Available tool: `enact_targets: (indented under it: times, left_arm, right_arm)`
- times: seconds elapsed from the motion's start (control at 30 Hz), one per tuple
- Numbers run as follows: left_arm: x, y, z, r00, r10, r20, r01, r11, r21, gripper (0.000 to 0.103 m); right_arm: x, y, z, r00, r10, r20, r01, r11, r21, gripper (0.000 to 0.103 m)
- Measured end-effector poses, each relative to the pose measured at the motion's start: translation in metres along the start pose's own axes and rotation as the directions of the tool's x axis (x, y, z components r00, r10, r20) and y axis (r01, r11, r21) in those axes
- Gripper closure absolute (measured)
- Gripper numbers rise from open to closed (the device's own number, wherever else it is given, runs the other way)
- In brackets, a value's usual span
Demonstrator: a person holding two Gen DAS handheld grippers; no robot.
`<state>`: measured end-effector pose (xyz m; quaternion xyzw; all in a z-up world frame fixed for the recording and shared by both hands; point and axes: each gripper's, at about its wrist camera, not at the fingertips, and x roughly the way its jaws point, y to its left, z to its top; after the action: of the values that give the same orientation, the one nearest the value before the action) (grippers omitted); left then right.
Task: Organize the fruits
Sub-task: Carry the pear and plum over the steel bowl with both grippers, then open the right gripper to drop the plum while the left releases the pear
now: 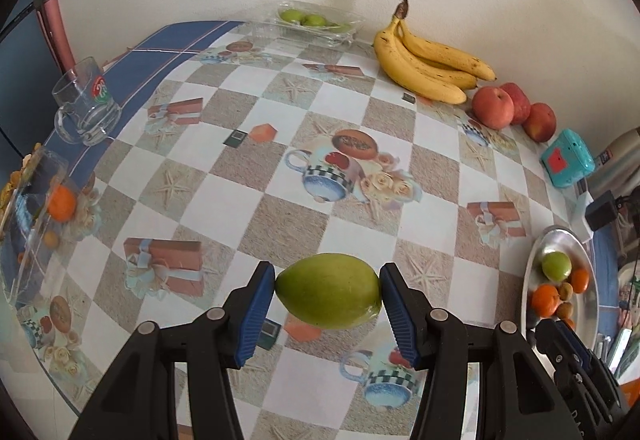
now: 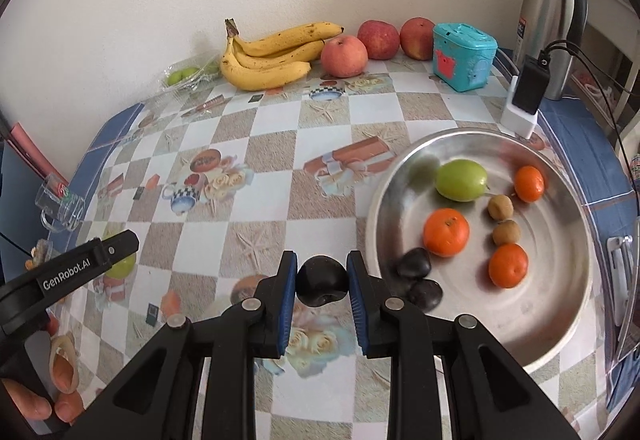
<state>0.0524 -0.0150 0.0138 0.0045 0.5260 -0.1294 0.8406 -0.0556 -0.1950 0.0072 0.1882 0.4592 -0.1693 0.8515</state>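
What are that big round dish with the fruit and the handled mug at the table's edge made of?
The dish looks like brushed metal, probably steel or aluminium: silver-grey, with blurred reflections of the fruit. The mug looks like clear glass: the blue cloth shows through it, though clear plastic cannot be ruled out.

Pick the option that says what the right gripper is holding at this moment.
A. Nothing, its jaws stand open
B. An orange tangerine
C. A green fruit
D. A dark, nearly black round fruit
D: in the right wrist view the right gripper is shut on a dark fruit, clamped between its blue pads beside the metal bowl; the green fruit sits in the left gripper.
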Motion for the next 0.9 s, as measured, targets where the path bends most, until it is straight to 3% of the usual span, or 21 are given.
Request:
enact_targets:
  times: [0.23, 0.4, 0.67, 0.9]
  left_arm:
    - [0.002, -0.028, -0.009, 1.0, -0.014, -0.015, 0.014, 0.999, 0.044, 0.046]
    - [0.0, -0.07, -0.022, 0.998, -0.051, -0.023, 0.054, 0.988, 0.143, 0.046]
    - [-0.009, -0.142, -0.049, 0.98, -0.191, -0.06, 0.2, 0.933, 0.299, 0.045]
    - [0.0, -0.178, -0.062, 0.96, -0.257, -0.114, 0.281, 0.903, 0.324, 0.045]
  right_arm:
    - [0.0, -0.029, -0.003, 1.0, -0.021, -0.016, 0.021, 0.999, 0.036, 0.077]
    - [0.001, -0.062, -0.006, 0.998, -0.054, -0.04, 0.057, 0.995, 0.083, 0.077]
    - [-0.006, -0.116, -0.014, 0.993, -0.102, -0.059, 0.111, 0.979, 0.171, 0.077]
    - [-0.008, -0.137, -0.024, 0.99, -0.114, -0.083, 0.128, 0.973, 0.193, 0.076]
